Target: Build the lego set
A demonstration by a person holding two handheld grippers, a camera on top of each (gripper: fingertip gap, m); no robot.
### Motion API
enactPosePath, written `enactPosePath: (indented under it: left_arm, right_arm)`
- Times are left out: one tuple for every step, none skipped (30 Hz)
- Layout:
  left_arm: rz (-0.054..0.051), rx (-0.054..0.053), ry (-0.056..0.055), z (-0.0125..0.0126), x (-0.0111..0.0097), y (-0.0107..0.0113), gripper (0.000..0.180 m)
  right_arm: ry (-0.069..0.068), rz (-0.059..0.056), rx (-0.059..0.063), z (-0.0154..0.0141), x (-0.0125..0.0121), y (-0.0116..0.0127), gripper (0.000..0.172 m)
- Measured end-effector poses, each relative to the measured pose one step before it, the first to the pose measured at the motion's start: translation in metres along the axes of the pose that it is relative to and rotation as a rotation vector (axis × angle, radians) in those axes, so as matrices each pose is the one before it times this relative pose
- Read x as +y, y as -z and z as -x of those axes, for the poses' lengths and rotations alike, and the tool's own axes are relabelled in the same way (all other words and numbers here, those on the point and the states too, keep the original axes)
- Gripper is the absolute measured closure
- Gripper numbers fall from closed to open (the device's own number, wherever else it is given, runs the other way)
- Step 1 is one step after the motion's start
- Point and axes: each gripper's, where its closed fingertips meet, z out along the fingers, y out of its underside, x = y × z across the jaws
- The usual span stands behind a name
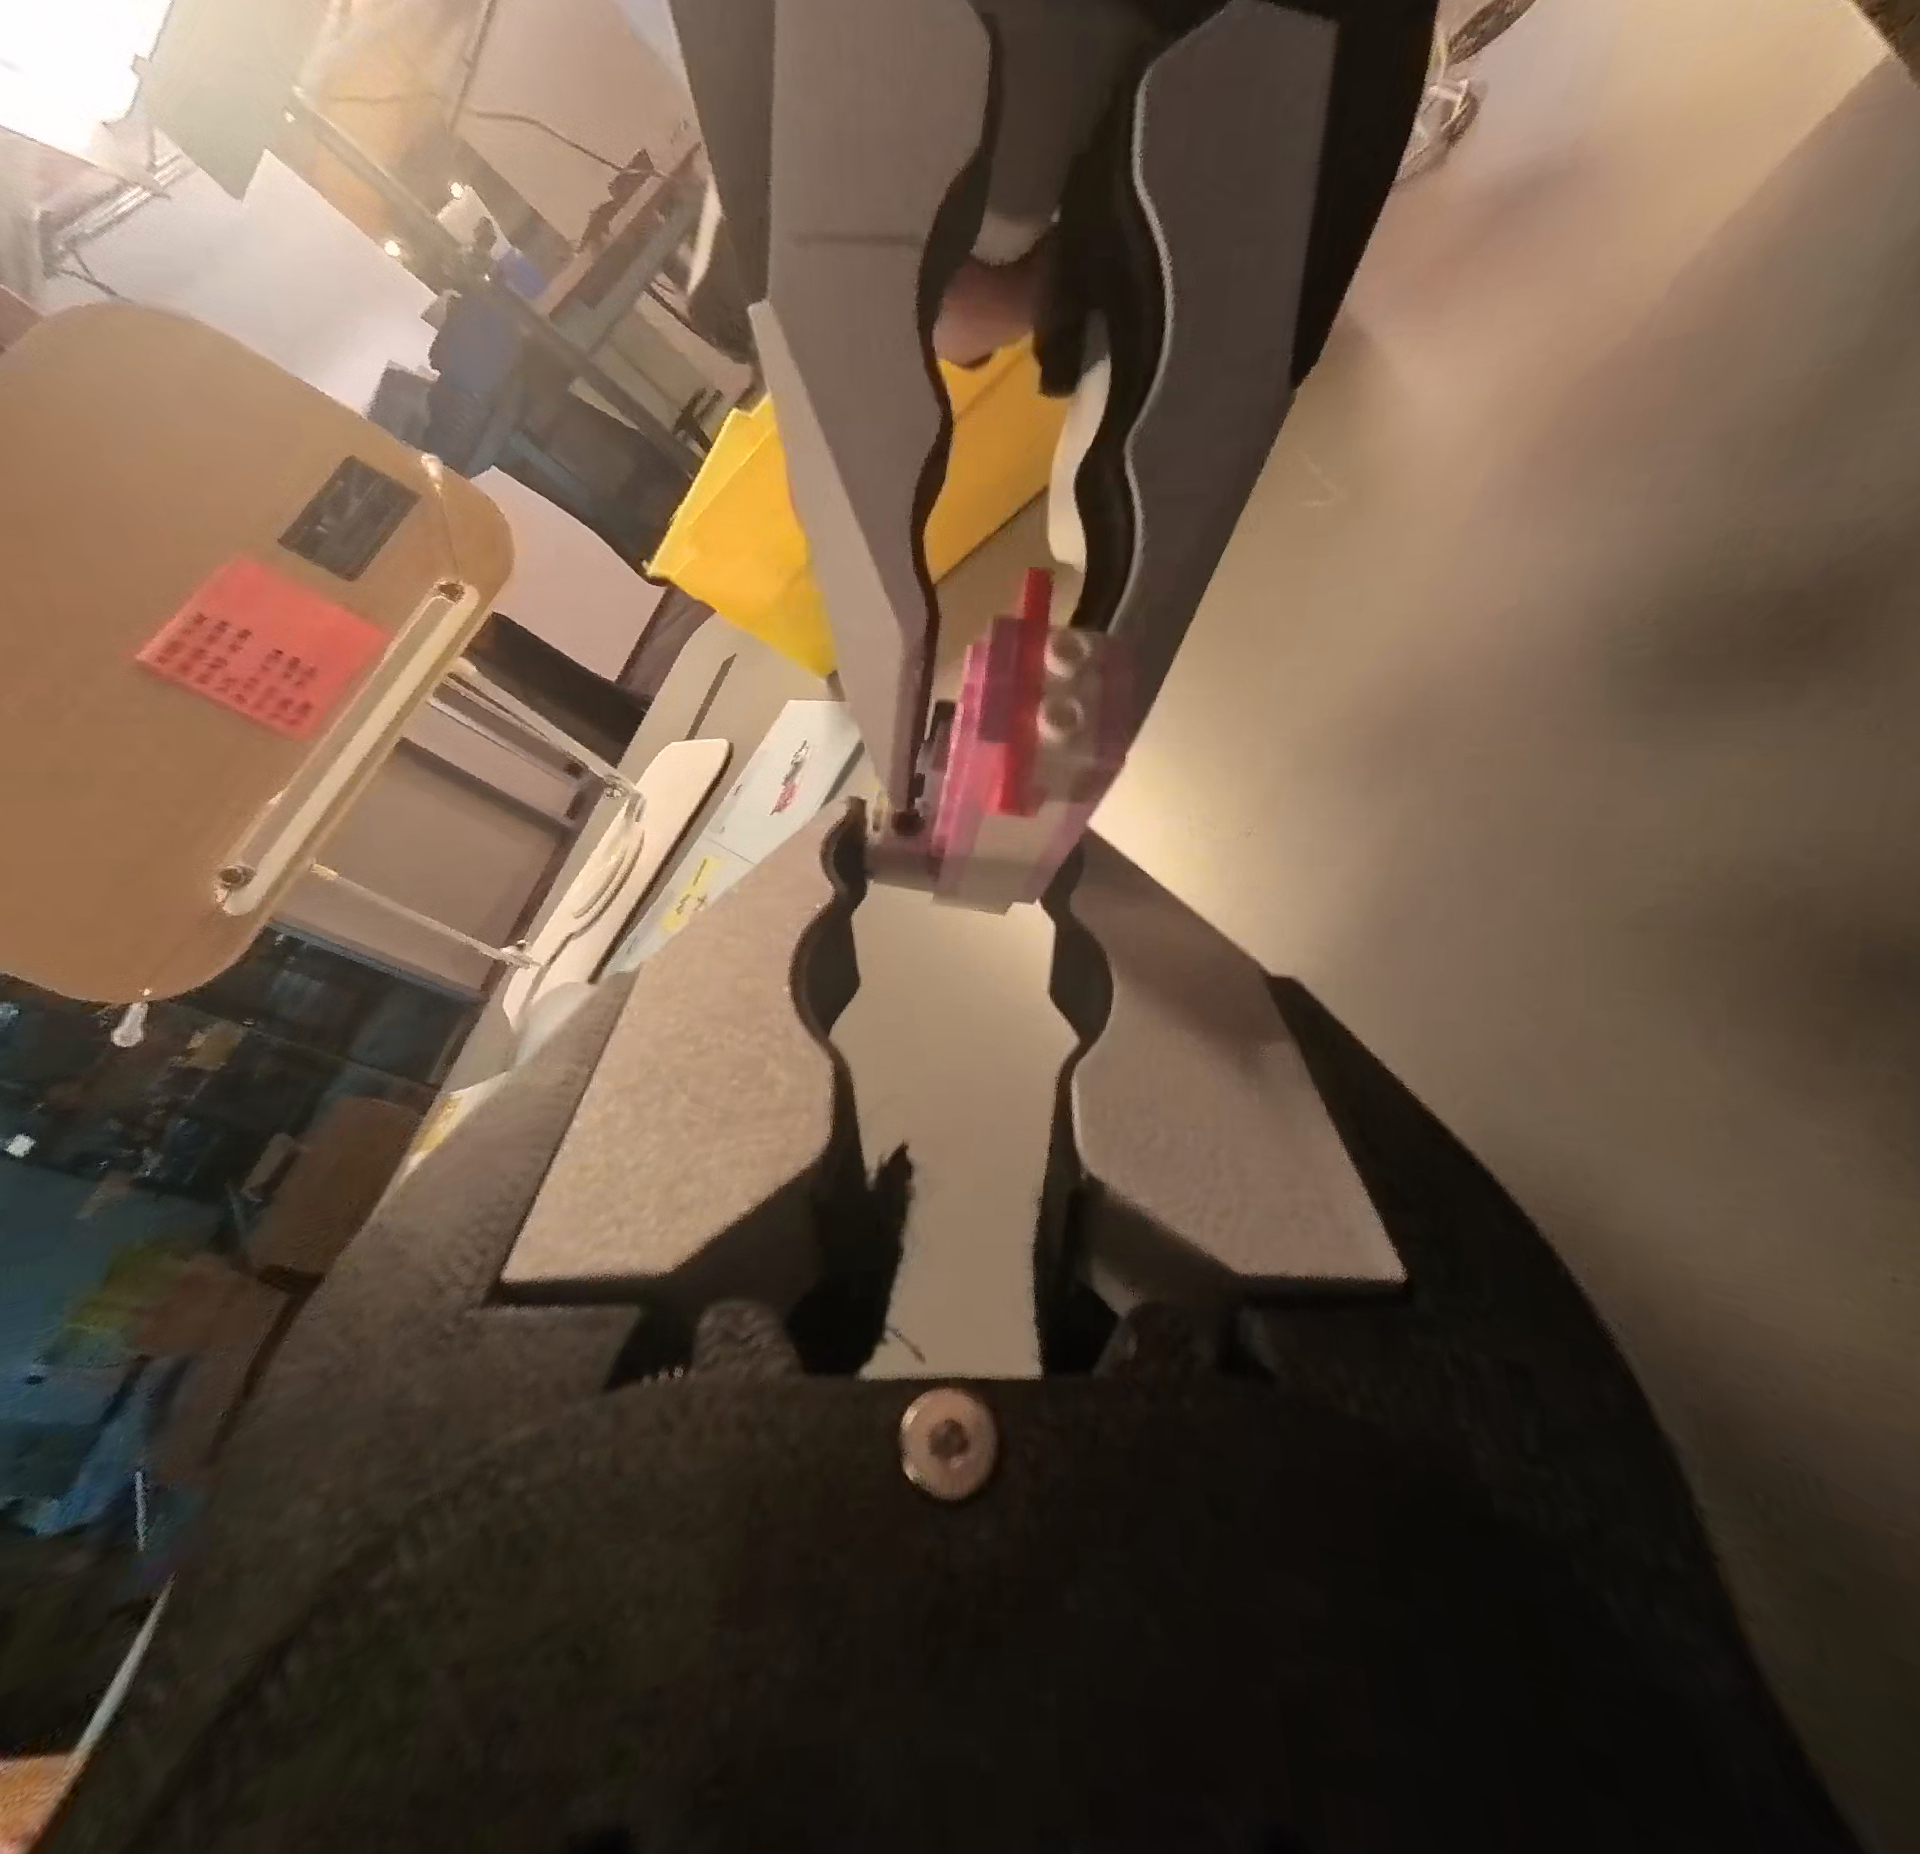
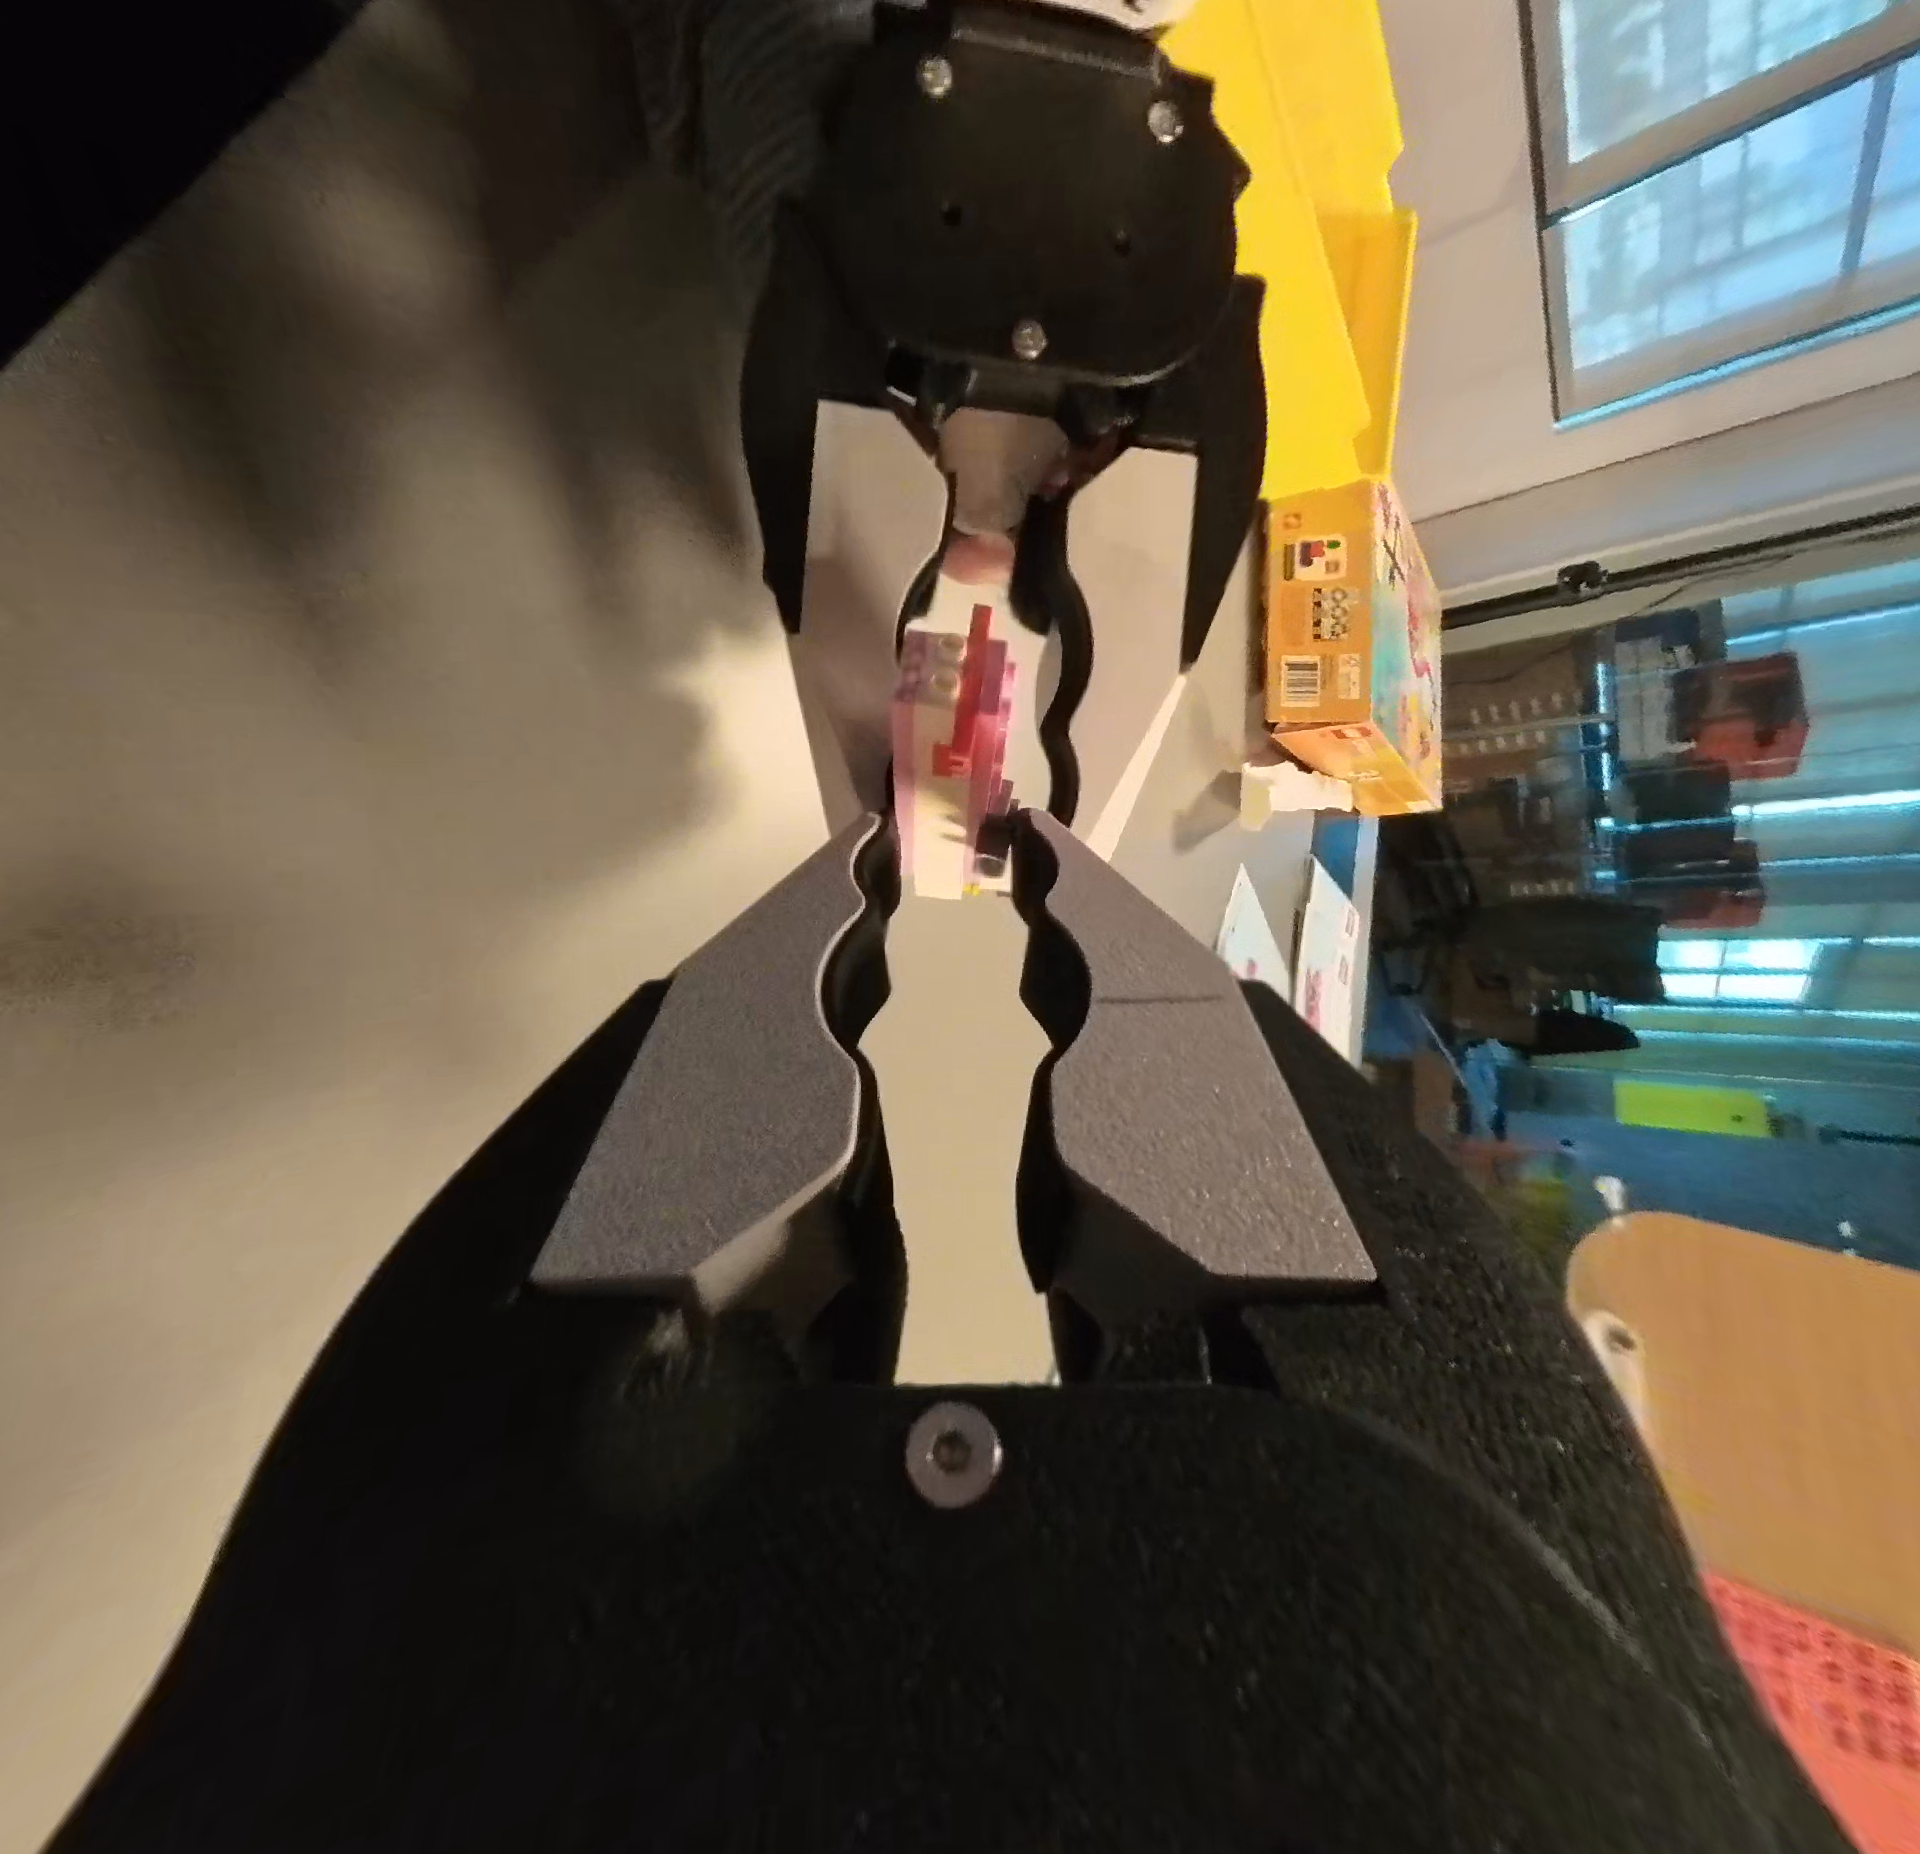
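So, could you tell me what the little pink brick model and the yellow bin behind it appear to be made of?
Brick model: likely moulded plastic, glossy, with round studs, stepped edges and some see-through pink parts. Yellow bin: probably plastic as well, in an even opaque colour with thin flat walls; blur leaves the finish uncertain.

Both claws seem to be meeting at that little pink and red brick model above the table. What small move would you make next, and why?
I would probably hold both steady and press gently together. The left gripper and right gripper meet tip to tip on the brick model, and a small dark piece sits at its edge by the right gripper's fingertip, seemingly not fully seated.
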Motion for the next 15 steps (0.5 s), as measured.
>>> enactPosePath:
  left_arm:
    - [-0.0066,-0.0297,-0.0066,0.00464,-0.00047,0.00168,0.141]
    - [-0.0124,-0.0237,-0.0098,0.0041,-0.0009,0.00272,0.134]
    - [-0.0192,-0.0093,-0.0032,0.00244,-0.00212,0.00306,0.132]
    - [-0.0322,-0.0127,-0.0046,0.00294,-0.00472,0.00373,0.132]
    - [-0.0393,-0.0068,-0.0107,0.0018,-0.00649,0.00385,0.135]
    - [-0.034,0.0065,-0.0098,-0.00093,-0.0057,0.00274,0.14]
    - [-0.03,0.0003,-0.0101,-0.00082,-0.00521,0.0016,0.147]
    - [-0.0182,0.0105,-0.0183,-0.00287,-0.00385,0.00051,0.149]
    - [-0.0068,0.0074,-0.0223,-0.003,-0.00217,-0.00043,0.151]
    - [-0.0015,0.0004,-0.0243,-0.0022,-0.00105,-0.00105,0.154]
    - [0.0057,-0.0134,-0.0215,0.00021,0.00014,-0.00085,0.157]
    - [0.0049,-0.0104,-0.018,0.00113,0.00024,-0.00008,0.162]
    - [0.0048,0.0062,0.0012,-0.00016,0.00005,-0.00015,0.162]
    - [0.0127,0.0051,0.0171,0.00063,0.00042,-0.00089,0.162]
    - [0.0142,-0.0011,0.0127,0.00135,0.00064,-0.00133,0.163]
  right_arm:
    - [-0.0242,-0.0053,0.0086,-0.00217,0.001,0.0005,0.152]
    - [-0.0136,0.0065,0.0126,-0.00274,0.00286,0.00068,0.152]
    - [-0.0115,0.0027,0.0116,-0.00261,0.00256,0.00107,0.152]
    - [-0.018,0.0008,0.0088,-0.00245,0.00233,0.00119,0.152]
    - [-0.0169,-0.0015,0.0064,-0.00212,0.00186,0.00152,0.152]
    - [-0.0117,-0.0043,0.0051,-0.0019,0.00096,0.0016,0.152]
    - [-0.007,0.0008,0.0031,-0.00122,0.00093,0.00138,0.152]
    - [-0.0002,0.0009,0.0011,-0.00059,0.00047,0.00099,0.152]
    - [0.0018,0.0002,-0.0021,0.0003,0.00009,0.00051,0.152]
    - [0.0012,-0.0003,-0.0045,0.00075,-0.00021,0.00014,0.152]
    - [0.0027,0.0014,-0.0071,0.00144,-0.00007,-0.00021,0.152]
    - [0.0065,0.0018,-0.0024,0.00108,0.00005,-0.00027,0.152]
    - [0.0079,0.0022,0.0041,-0.00007,0.00004,0.0001,0.152]
    - [0.0112,0.0072,0.0059,-0.00093,0.00073,0.00032,0.152]
    - [0.0181,0.0112,0.0093,-0.00167,0.00119,0.00027,0.152]
